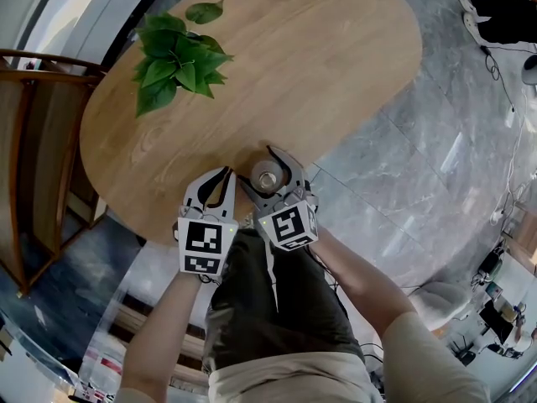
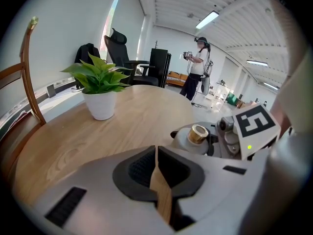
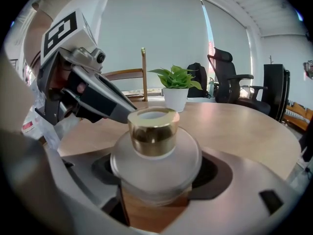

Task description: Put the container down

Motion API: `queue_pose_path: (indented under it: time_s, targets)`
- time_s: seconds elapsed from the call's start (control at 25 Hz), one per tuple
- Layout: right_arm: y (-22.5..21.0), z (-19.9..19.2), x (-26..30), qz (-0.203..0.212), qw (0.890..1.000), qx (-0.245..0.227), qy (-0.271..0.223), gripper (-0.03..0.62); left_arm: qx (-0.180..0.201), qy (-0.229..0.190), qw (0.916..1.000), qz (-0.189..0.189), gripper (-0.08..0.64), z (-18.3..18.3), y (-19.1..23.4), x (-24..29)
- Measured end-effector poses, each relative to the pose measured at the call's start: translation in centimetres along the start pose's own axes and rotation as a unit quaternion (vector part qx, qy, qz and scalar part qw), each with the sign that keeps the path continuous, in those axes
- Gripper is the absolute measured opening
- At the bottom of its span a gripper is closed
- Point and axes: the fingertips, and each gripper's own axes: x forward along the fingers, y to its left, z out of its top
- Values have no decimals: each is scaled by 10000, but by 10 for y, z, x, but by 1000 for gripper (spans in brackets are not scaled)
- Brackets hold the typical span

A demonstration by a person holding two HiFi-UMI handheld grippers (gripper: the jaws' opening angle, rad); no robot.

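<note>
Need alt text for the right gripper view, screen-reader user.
The right gripper holds a frosted glass container with a gold collar between its grey jaws. The left gripper with its marker cube shows at upper left; behind, a pale wooden table carries a green plant in a white pot.

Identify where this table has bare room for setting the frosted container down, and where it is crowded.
Free: the broad middle and right end of the oval wooden table, rightward from the green potted plant at its far left. Crowded: the near edge, where the right gripper holds the frosted glass container with gold collar, beside the left gripper.
</note>
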Motion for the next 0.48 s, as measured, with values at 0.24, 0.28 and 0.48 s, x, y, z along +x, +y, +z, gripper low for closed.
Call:
queue_pose_path:
  time_s: [0.24,0.28,0.48]
  targets:
    - [-1,3,-3,3,9985,547,8,339,-49,67,10000,-11,18,3,-5,-7]
    - [-1,4,-6,-24,9981,622,39,339,-77,83,9999,2,18,4,-5,-10]
    - [-6,6,-26,-191,9946,917,453,350,-166,298,9993,136,18,7,-6,-28]
